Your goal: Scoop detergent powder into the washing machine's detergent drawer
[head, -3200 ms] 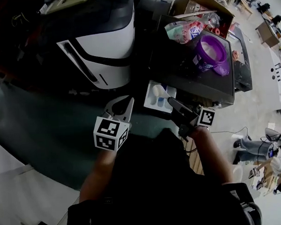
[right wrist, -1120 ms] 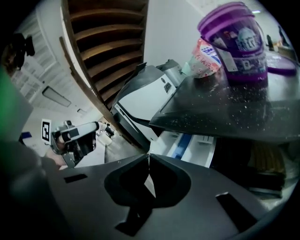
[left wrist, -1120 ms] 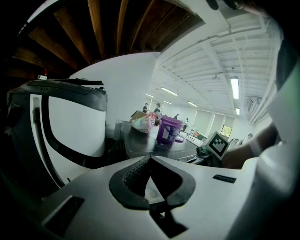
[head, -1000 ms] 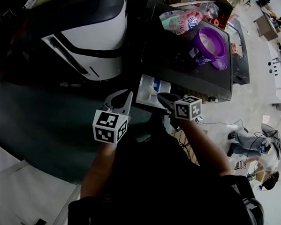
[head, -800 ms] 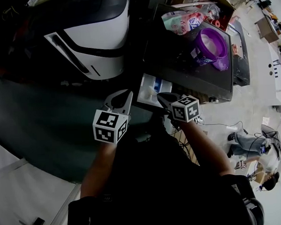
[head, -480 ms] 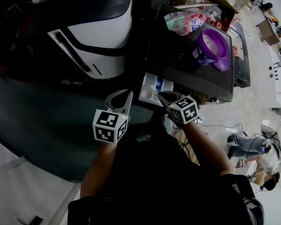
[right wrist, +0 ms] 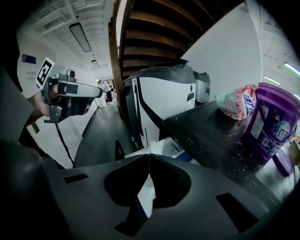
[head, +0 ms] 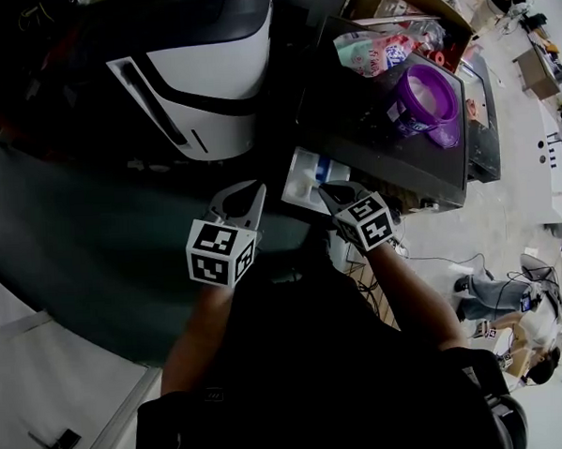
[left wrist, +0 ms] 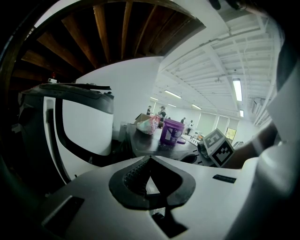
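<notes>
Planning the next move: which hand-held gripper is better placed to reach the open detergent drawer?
Right. The right hand-held gripper has its tips at the near edge of the drawer, with the purple tub further right. The left hand-held gripper sits off to that drawer's left.

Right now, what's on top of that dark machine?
A purple tub and a pink bag stand there, white specks scattered around. What the tub holds can't be made out.
</notes>
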`<action>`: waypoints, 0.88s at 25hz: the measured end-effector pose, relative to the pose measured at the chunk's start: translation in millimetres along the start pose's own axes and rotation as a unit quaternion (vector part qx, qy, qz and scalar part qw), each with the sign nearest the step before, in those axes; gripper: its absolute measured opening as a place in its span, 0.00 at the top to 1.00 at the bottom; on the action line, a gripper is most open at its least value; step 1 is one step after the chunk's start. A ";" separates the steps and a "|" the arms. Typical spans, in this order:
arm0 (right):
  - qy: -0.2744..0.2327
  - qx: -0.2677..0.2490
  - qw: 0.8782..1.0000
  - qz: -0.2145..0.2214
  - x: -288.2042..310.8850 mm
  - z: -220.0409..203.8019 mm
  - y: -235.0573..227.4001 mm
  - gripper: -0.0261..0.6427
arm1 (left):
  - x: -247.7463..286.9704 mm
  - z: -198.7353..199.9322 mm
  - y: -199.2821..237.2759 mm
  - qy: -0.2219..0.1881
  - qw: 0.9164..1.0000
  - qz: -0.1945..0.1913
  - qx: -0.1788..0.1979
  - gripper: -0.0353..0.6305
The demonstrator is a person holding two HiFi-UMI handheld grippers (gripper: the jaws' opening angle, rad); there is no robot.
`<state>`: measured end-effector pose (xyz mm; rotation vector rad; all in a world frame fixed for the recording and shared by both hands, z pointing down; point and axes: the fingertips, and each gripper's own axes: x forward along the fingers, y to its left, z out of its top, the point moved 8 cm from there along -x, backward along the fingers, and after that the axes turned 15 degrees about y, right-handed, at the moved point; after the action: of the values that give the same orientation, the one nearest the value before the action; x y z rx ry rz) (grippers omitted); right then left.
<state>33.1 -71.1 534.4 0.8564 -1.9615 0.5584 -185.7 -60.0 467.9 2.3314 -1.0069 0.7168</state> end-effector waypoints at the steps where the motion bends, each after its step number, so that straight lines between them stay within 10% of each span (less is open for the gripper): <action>1: 0.002 -0.008 1.000 -0.004 0.1 0.8 1.2 0.93 | -0.6 -0.5 0.3 0.000 1.000 0.000 -0.001 0.94; 22: 0.035 -0.109 0.991 -0.063 3.0 10.0 13.3 0.93 | 3.0 0.6 6.3 -0.004 1.000 -0.005 -0.004 0.94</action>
<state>16.5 -70.0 531.5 0.8042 -1.8497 0.2897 -188.6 -65.7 470.8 2.3319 -0.9984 0.6987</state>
